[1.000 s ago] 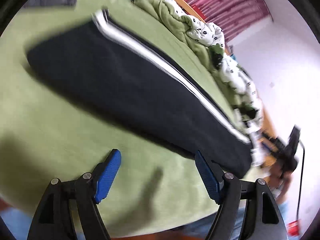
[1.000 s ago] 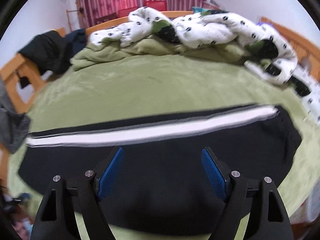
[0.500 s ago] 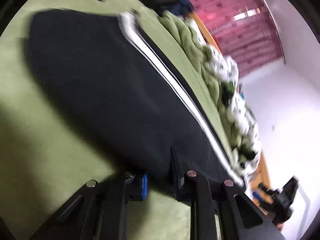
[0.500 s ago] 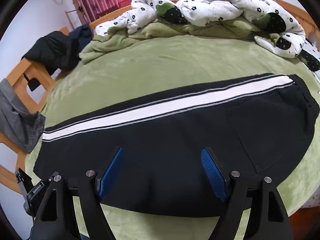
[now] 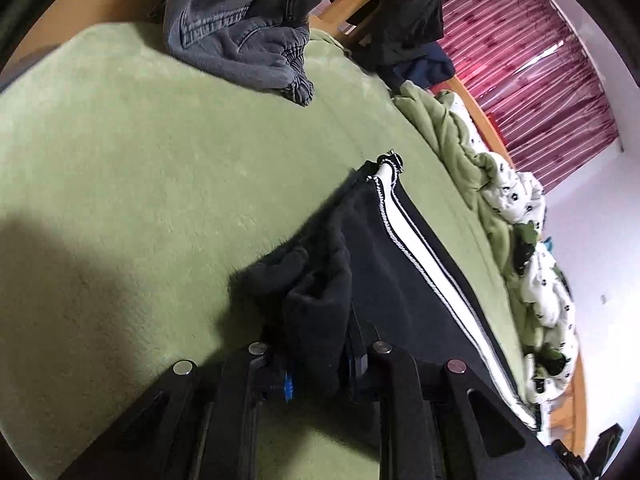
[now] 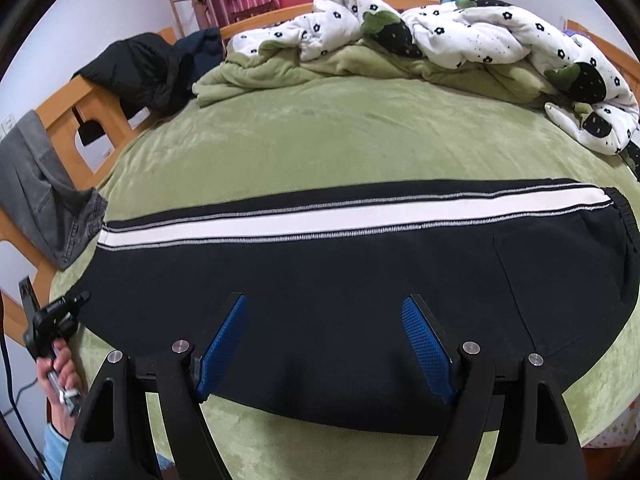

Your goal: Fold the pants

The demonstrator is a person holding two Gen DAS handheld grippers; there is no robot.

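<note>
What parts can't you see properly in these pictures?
- Left wrist view: the left gripper pads are buried in bunched pants cloth.
- Left wrist view: the pants waist end runs out behind the gripper's frame.
- Right wrist view: the pants near edge sits behind the open right gripper.

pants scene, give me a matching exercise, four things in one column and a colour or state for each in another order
Things:
1. left gripper
2. right gripper
3. blanket
4. jeans

States:
A. open above the pants
B. grey, draped at the bed's edge
C. shut on the pants' hem
D. green, spread flat

Pairs: 1-C, 2-A, 3-D, 4-B
</note>
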